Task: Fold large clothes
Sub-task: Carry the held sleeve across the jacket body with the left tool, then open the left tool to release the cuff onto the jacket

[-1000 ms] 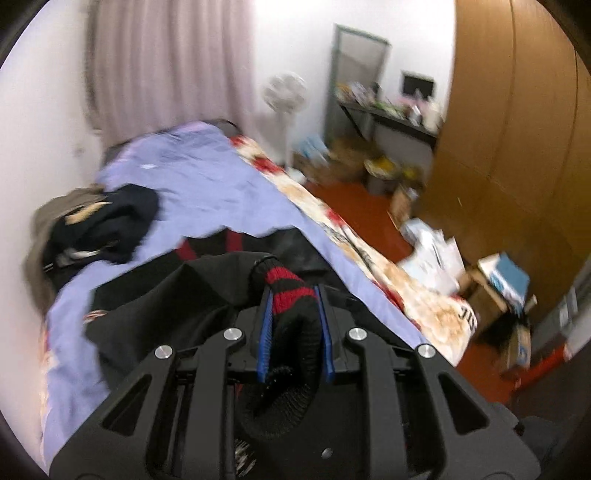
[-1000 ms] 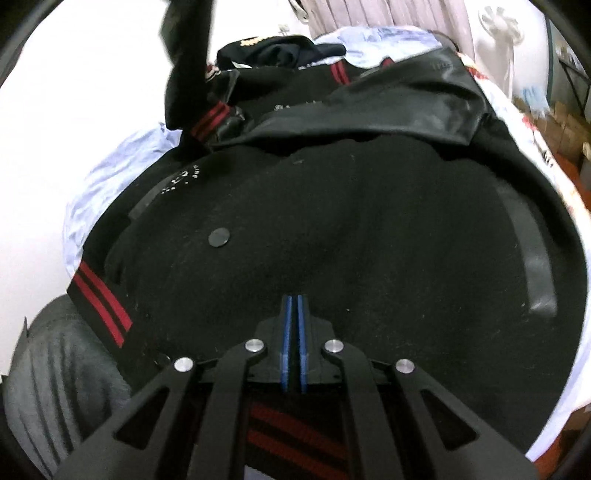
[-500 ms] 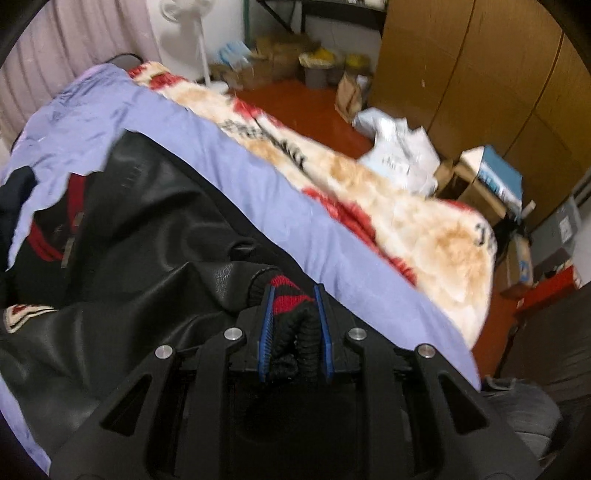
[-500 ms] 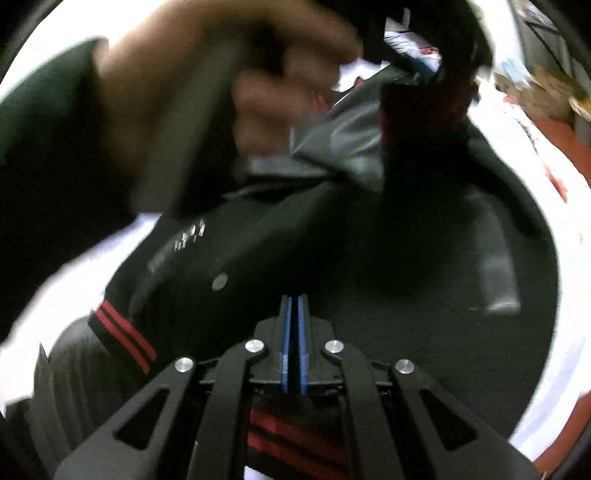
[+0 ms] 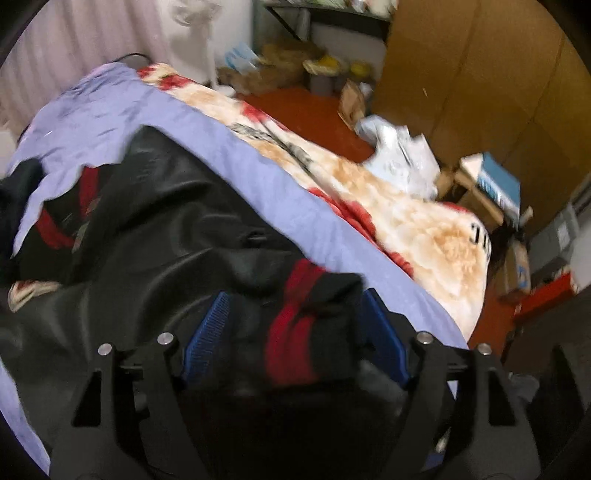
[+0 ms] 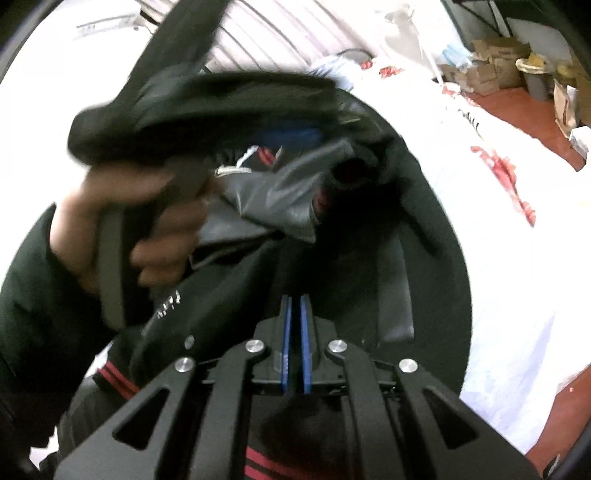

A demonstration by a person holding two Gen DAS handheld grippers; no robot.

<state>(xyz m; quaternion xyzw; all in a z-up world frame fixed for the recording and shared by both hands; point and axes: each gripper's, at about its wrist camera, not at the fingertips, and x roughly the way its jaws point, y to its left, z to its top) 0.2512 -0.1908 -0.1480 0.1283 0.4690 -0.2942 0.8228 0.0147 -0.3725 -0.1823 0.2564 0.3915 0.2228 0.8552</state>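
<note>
A black jacket [image 5: 155, 229] with shiny sleeves and red-striped ribbing lies on the lilac sheet [image 5: 236, 147]. My left gripper [image 5: 295, 328] hangs low over it and its jaws are opening. The sleeve's red-and-black cuff [image 5: 306, 317] sits loose between the blue pads [image 5: 207, 332], with a gap on the left side. In the right wrist view a hand [image 6: 147, 229] holds that gripper above the sleeve [image 6: 277, 195]. My right gripper [image 6: 295, 339] hovers over the jacket body [image 6: 369, 266], pads almost together and just starting to part. Whether cloth is pinched there is hidden. The striped hem [image 6: 114, 376] lies below.
A floral blanket [image 5: 424, 229] hangs off the bed's right edge over a red floor [image 5: 306, 110]. Boxes and bags [image 5: 491, 184] crowd the floor by the wooden wardrobe [image 5: 480, 74]. A fan [image 5: 192, 22] and curtain stand beyond the bed. More dark clothes [image 5: 14, 192] lie at the left.
My left gripper came down with the sleeve cuff onto the jacket, then spread its jaws off the cuff. The right view swung so the hand and left gripper fill its upper left.
</note>
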